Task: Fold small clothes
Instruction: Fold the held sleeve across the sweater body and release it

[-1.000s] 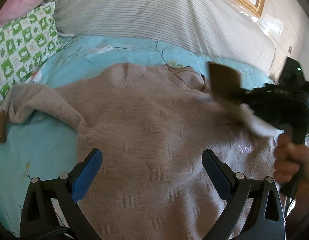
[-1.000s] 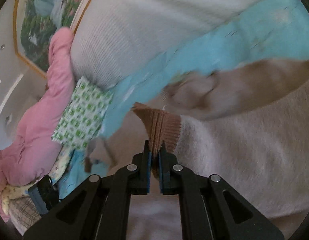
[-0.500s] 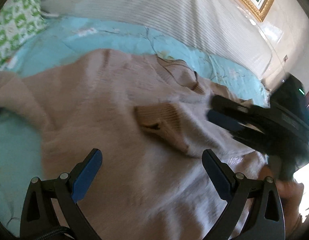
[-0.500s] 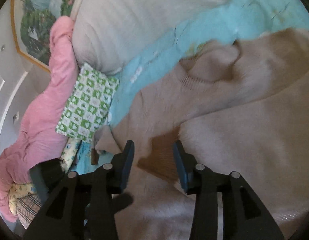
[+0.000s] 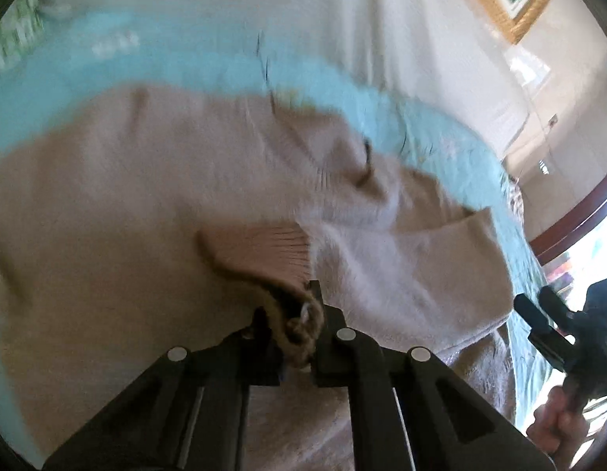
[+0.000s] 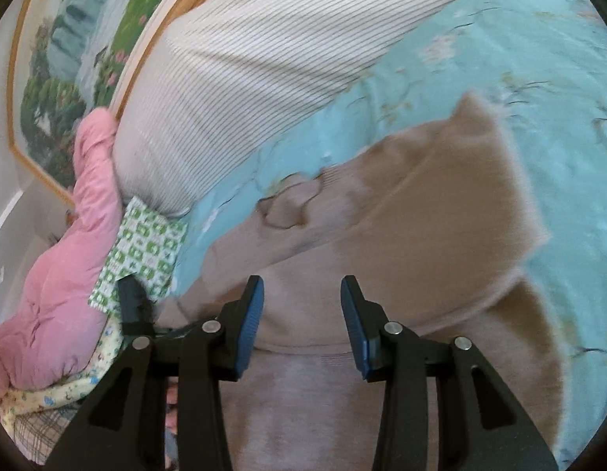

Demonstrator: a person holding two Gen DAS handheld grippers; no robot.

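A beige knit sweater (image 5: pixel 127 204) lies spread on a light-blue bedsheet (image 5: pixel 154 62). Its right sleeve is folded over the body, and the sleeve's brown ribbed cuff (image 5: pixel 264 247) lies at the middle. My left gripper (image 5: pixel 293 320) is shut on the near edge of that cuff. In the right wrist view the sweater (image 6: pixel 401 235) fills the lower half, and my right gripper (image 6: pixel 301 314) is open and empty just above the folded sleeve. The right gripper also shows in the left wrist view (image 5: pixel 554 329), at the far right.
A striped white pillow (image 6: pixel 264 66) lies along the head of the bed. A green-checked cushion (image 6: pixel 142 251) and a pink quilt (image 6: pixel 64 286) are piled at the left. A framed painting (image 6: pixel 75 39) hangs behind. Blue sheet (image 6: pixel 539 78) lies bare to the right of the sweater.
My right gripper opened, let go of the cuff on the sweater body, and pulled back to the right. My left gripper moved in and shut on the cuff.
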